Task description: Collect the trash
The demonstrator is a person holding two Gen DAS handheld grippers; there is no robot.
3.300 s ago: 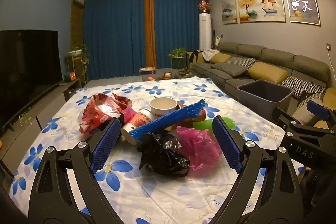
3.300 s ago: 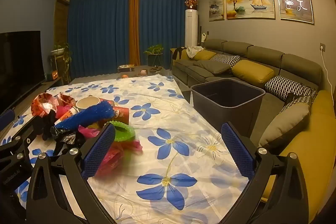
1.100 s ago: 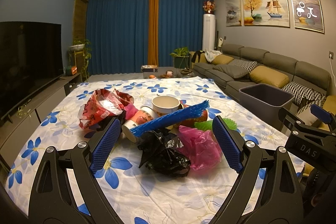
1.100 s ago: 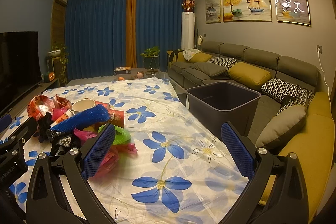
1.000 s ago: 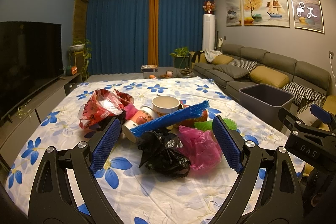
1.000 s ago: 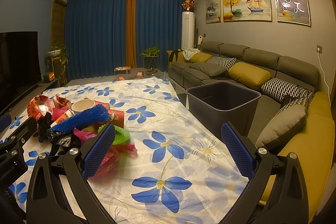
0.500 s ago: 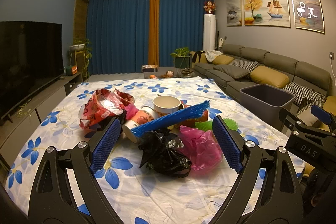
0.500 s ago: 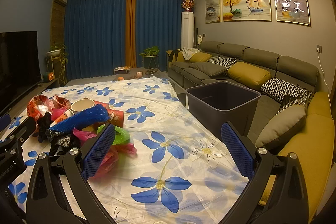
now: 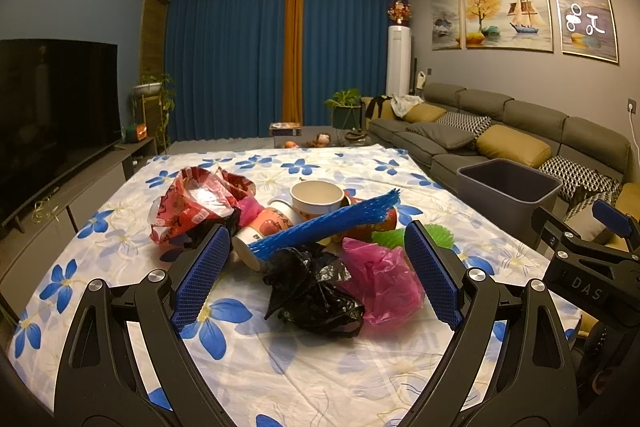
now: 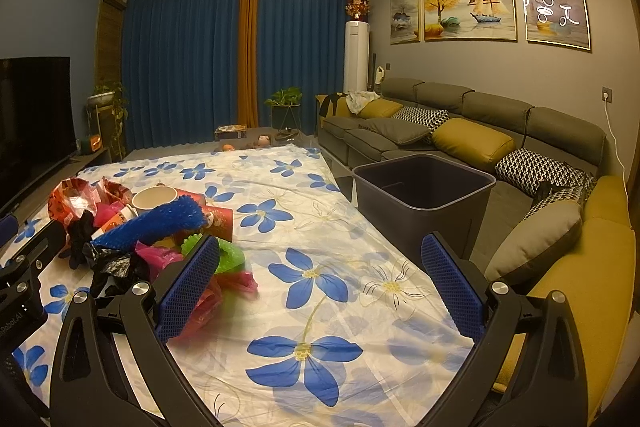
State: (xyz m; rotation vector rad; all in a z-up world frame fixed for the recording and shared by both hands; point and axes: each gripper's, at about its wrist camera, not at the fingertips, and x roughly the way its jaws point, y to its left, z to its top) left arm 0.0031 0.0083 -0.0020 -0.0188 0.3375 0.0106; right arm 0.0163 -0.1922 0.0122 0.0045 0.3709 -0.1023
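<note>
A pile of trash lies on the flowered tablecloth (image 9: 328, 379): a black plastic bag (image 9: 316, 295), a pink bag (image 9: 384, 283), a blue foam net (image 9: 324, 227), paper cups (image 9: 316, 195), a red foil wrapper (image 9: 192, 203) and a green ring (image 9: 400, 237). My left gripper (image 9: 316, 279) is open, its jaws either side of the black and pink bags, a little short of them. My right gripper (image 10: 320, 283) is open and empty over bare cloth, right of the pile (image 10: 140, 227). A dark grey bin (image 10: 424, 195) stands beside the table's right edge.
A grey sofa (image 10: 460, 123) with yellow and patterned cushions runs along the right wall behind the bin (image 9: 508, 191). A TV (image 9: 52, 115) on a low cabinet is at the left. Blue curtains and plants are at the far end.
Both views have shifted only slightly since the earliest frames. Both grippers stay open and the trash pile has not moved.
</note>
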